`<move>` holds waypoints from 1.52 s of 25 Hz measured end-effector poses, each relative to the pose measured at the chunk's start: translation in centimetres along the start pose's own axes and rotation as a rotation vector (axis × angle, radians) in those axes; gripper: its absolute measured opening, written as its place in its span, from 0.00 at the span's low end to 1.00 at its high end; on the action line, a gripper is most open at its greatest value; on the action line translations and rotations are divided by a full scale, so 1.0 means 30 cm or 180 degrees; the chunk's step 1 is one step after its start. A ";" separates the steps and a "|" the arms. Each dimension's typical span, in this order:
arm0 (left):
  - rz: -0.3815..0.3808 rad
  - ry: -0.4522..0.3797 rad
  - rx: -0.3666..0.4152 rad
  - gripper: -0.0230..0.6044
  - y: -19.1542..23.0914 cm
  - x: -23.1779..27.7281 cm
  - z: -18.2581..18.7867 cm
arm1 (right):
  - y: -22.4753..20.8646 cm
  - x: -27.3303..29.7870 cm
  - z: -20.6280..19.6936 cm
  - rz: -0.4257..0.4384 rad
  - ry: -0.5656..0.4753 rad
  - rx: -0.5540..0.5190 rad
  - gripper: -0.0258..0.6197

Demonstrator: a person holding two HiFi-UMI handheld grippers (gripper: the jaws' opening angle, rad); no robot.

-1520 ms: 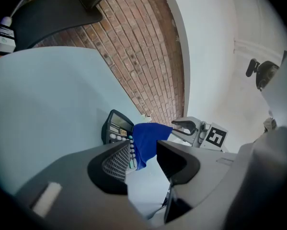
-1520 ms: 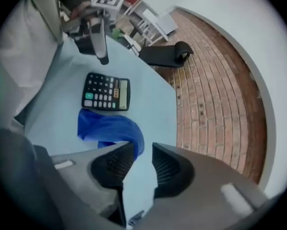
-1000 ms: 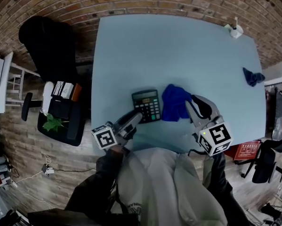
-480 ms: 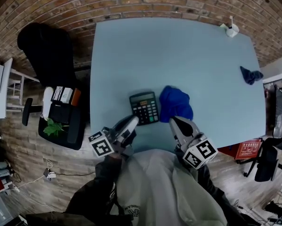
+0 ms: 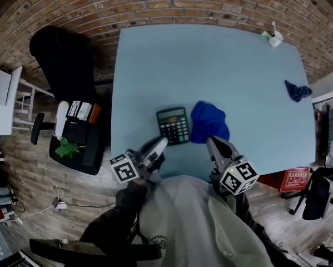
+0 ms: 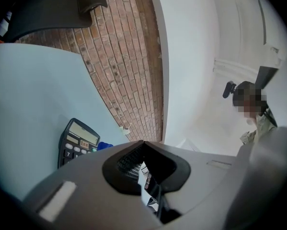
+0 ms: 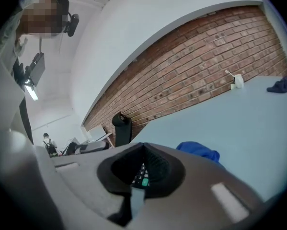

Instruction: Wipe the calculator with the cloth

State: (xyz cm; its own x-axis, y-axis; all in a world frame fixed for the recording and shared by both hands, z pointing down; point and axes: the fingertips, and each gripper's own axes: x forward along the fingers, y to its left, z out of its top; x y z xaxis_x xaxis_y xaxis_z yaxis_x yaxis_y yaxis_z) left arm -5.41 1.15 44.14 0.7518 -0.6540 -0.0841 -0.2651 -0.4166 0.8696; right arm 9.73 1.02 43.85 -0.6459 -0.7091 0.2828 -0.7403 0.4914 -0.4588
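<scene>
A black calculator (image 5: 173, 125) lies on the pale blue table (image 5: 210, 65) near its front edge. A crumpled blue cloth (image 5: 209, 121) sits right beside it on the right. My left gripper (image 5: 161, 142) is shut and empty, its tip just off the calculator's near-left corner. My right gripper (image 5: 210, 142) is also shut and empty, just short of the cloth's near edge. In the left gripper view the calculator (image 6: 76, 140) shows past the closed left gripper (image 6: 143, 143). In the right gripper view the cloth (image 7: 199, 151) lies beyond the closed right gripper (image 7: 143, 145).
A second dark blue cloth (image 5: 297, 90) lies near the table's right edge, and a small white object (image 5: 275, 36) stands at the far right corner. A black chair (image 5: 60, 60) and a box with a plant (image 5: 71, 143) stand left of the table.
Both grippers' jaws have closed on nothing. The right gripper has rolled and drawn back left from the cloth's right side to its near edge. The left gripper has barely shifted.
</scene>
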 end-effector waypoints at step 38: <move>0.0220 -0.0197 -0.0245 0.04 0.082 -0.065 -0.001 | 0.022 0.064 -0.069 0.0181 0.0311 -0.0205 0.04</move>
State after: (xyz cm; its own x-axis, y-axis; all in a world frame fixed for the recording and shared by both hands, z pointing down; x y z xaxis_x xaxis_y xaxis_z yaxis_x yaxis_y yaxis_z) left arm -7.50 1.40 46.46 0.6940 -0.7182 -0.0505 -0.2661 -0.3210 0.9089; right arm 7.61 1.04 45.82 -0.6999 -0.6281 0.3401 -0.7105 0.5630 -0.4222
